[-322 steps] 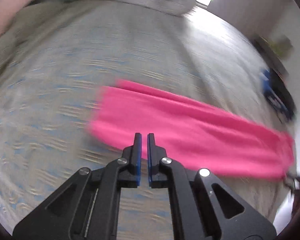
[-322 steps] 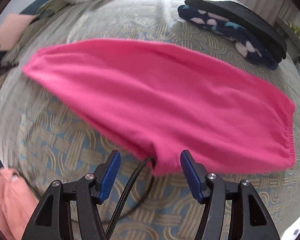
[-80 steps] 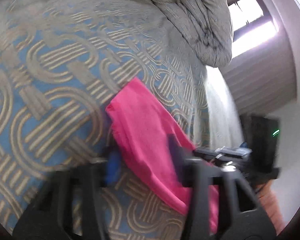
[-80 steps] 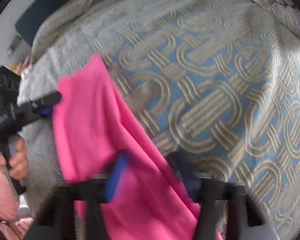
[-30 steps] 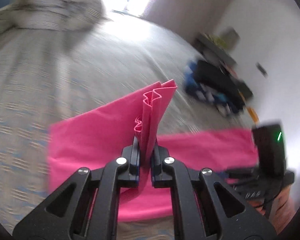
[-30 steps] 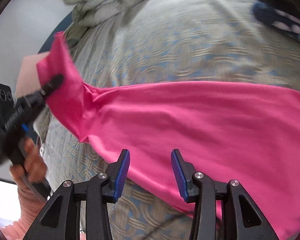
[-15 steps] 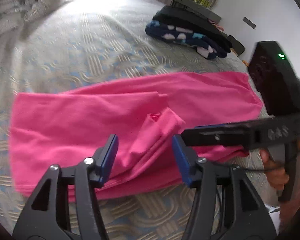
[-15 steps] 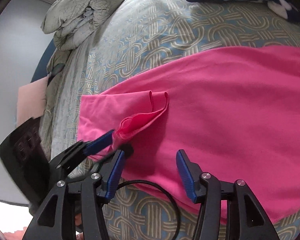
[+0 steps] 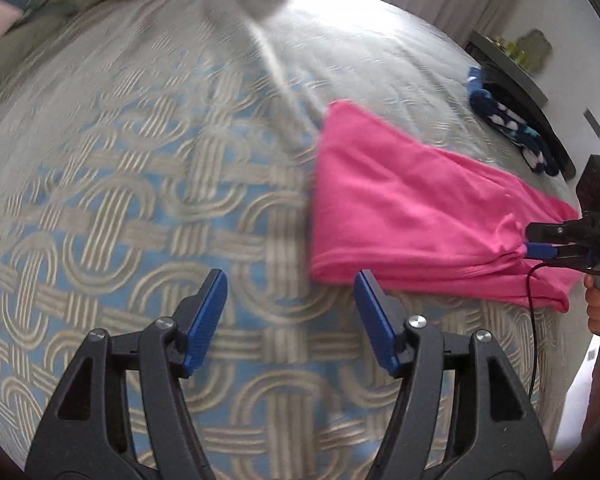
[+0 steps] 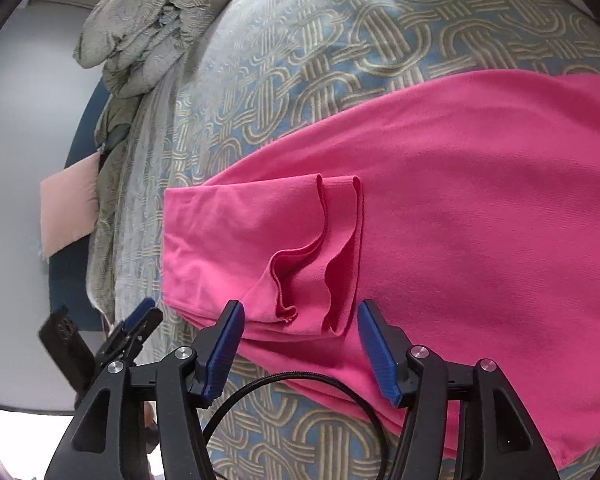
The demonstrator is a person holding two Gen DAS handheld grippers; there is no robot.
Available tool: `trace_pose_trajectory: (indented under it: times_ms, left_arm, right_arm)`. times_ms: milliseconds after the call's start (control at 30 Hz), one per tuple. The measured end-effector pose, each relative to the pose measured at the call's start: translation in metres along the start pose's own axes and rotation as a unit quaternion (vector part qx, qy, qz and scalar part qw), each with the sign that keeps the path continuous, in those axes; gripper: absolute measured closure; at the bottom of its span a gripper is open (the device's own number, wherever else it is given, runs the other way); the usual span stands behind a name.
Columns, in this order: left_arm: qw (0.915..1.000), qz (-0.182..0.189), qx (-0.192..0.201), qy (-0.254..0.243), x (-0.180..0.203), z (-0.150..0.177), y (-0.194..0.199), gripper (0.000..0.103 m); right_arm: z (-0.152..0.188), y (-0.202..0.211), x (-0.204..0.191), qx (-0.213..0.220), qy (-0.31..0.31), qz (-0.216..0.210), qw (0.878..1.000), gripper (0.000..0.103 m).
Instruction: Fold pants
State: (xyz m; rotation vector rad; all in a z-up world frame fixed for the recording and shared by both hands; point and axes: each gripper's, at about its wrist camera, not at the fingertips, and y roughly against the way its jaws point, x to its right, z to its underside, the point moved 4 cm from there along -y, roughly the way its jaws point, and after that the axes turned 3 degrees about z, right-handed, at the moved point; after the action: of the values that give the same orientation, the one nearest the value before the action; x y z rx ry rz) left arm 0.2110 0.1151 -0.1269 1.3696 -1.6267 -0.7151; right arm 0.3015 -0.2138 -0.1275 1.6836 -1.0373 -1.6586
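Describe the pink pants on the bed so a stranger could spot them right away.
On the blue bedspread with tan interlocking loops lie bright pink soft-knit pants, their leg cuffs folded back on top. They are the only pink garment; the neighbouring dark blue white-spotted fabric lies apart.

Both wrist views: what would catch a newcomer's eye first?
The bright pink pants lie across the blue-and-tan patterned bedspread, with their hem ends folded back on top in rumpled layers. The right tool hovers over those ends, its jaws opening and pressing on nothing.
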Motion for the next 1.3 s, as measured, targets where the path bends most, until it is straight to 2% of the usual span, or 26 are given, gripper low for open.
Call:
trace_pose_trajectory:
  times_ms: [167, 267, 367, 400, 467, 500, 533, 600, 733, 1133, 1233, 1267, 1300]
  left_arm:
    - [0.9998, 0.012, -0.010, -0.013, 0.002, 0.010, -0.009, 0.035]
    - [0.9994, 0.020, -0.006, -0.028, 0.011, 0.009, -0.012, 0.027]
    - [0.9989, 0.031, -0.007, -0.035, 0.020, 0.002, -0.016, 0.027]
    - [0.9987, 0.033, -0.007, -0.038, 0.022, 0.001, -0.017, 0.027]
    - [0.9984, 0.032, -0.007, -0.046, 0.027, -0.001, -0.019, 0.027]
    - [0.9983, 0.031, -0.007, -0.050, 0.028, -0.002, -0.020, 0.027]
    - [0.9982, 0.030, -0.006, -0.052, 0.030, -0.003, -0.021, 0.027]
    - [0.9981, 0.031, -0.005, -0.054, 0.031, -0.004, -0.020, 0.027]
    - [0.9982, 0.033, -0.007, -0.049, 0.029, -0.004, -0.022, 0.027]
    - [0.9978, 0.032, -0.010, -0.057, 0.036, -0.007, -0.028, 0.027]
    - [0.9976, 0.027, -0.010, -0.063, 0.039, -0.007, -0.030, 0.027]
    - [0.9976, 0.026, -0.009, -0.063, 0.039, -0.006, -0.030, 0.027]
    - [0.9976, 0.027, -0.010, -0.062, 0.039, -0.006, -0.029, 0.027]
  right_arm:
    - [-0.006, -0.008, -0.012, -0.005, 0.003, -0.007, 1.000, 0.039]
    - [-0.011, -0.016, -0.023, -0.006, 0.016, -0.012, 1.000, 0.039]
    - [-0.016, -0.028, -0.038, -0.013, 0.029, 0.004, 0.999, 0.040]
    - [-0.017, -0.030, -0.041, -0.012, 0.035, 0.012, 0.999, 0.045]
    - [-0.018, -0.033, -0.050, -0.006, 0.056, 0.042, 0.998, 0.068]
    - [-0.019, -0.033, -0.051, -0.003, 0.061, 0.051, 0.997, 0.085]
    - [-0.019, -0.032, -0.053, 0.000, 0.064, 0.057, 0.996, 0.093]
    - [-0.019, -0.029, -0.056, 0.010, 0.071, 0.062, 0.996, 0.095]
    - [-0.017, -0.016, -0.064, 0.036, 0.090, 0.074, 0.993, 0.096]
    - [-0.023, 0.044, -0.077, 0.107, 0.093, 0.063, 0.988, 0.099]
    - [-0.023, 0.042, -0.061, 0.086, 0.077, 0.062, 0.991, 0.097]
    - [-0.023, 0.038, -0.051, 0.074, 0.063, 0.059, 0.994, 0.094]
    - [-0.022, 0.031, -0.040, 0.060, 0.047, 0.061, 0.995, 0.086]
